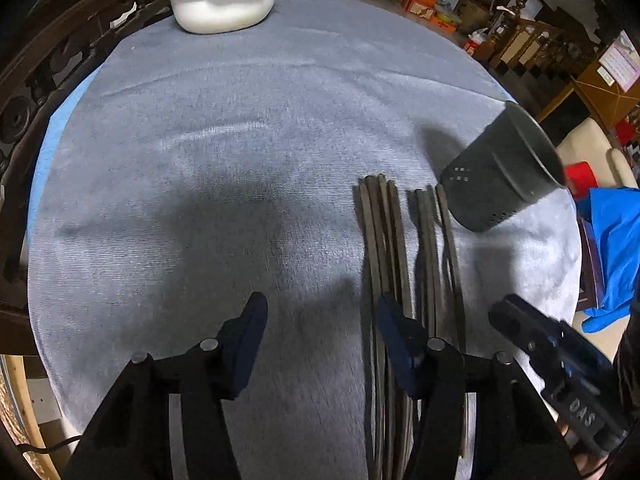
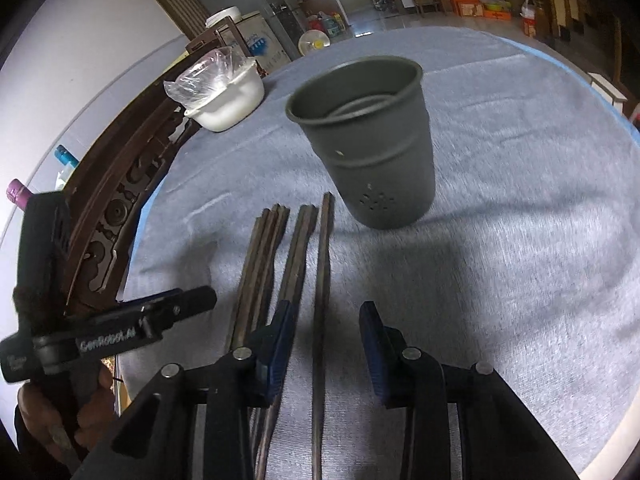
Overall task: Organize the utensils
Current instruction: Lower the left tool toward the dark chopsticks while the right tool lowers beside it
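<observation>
Grey cloth [image 2: 500, 200] bears chopsticks [image 2: 320, 280] pointing toward cup [image 2: 372, 152]

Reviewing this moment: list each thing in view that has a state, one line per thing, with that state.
Dark grey perforated metal utensil cup: upright, nothing visible inside.
Dark wooden chopsticks: lying side by side on the grey cloth, outside the cup.
White plastic tub: upright, clear plastic bag in it.
Left gripper: open, nothing between its jaws.
Right gripper: open, one chopstick between its jaws, pads apart from it.

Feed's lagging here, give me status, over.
Both tongs open. Right straddles one loose chopstick. Holder upright, empty. Nothing in the way.
</observation>
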The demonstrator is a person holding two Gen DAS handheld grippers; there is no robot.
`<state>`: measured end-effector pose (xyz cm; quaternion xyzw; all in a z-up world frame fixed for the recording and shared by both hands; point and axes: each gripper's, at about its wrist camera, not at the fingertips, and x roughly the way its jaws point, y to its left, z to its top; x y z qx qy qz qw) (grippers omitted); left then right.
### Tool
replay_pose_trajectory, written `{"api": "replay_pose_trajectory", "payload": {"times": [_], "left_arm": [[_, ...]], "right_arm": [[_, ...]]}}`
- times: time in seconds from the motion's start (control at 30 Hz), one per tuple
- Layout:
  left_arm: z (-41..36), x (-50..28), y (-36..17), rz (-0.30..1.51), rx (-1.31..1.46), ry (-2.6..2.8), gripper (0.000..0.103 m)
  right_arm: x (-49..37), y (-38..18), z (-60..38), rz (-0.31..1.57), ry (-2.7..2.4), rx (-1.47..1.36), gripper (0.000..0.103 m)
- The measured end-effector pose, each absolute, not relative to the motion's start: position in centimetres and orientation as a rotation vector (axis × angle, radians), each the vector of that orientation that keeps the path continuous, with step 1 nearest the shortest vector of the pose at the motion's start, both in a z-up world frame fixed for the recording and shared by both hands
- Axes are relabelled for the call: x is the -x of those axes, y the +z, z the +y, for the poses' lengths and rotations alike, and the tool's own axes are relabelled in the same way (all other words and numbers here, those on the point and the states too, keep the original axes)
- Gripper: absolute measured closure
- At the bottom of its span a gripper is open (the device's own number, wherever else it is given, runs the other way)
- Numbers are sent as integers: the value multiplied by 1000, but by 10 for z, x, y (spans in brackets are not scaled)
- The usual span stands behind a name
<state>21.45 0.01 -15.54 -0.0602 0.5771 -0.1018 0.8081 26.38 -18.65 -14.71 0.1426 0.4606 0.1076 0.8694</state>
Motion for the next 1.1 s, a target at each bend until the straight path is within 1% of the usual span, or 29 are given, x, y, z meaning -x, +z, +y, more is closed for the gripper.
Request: {"api": "replay_pose_trajectory", "payload": {"times": [0.5, 0.83, 1.1], "left_arm": [[-21, -236, -169, 1257, 102, -183, 45], [-17, -240, -175, 1268, 88, -154, 45], [-14, -262, -174, 1268, 102, -172, 45]], "right_arm": [[-252, -157, -203, 940, 231, -349, 65], [-247, -157, -212, 931, 234, -374, 65], [-249, -152, -202, 936, 239, -314, 65]]}}
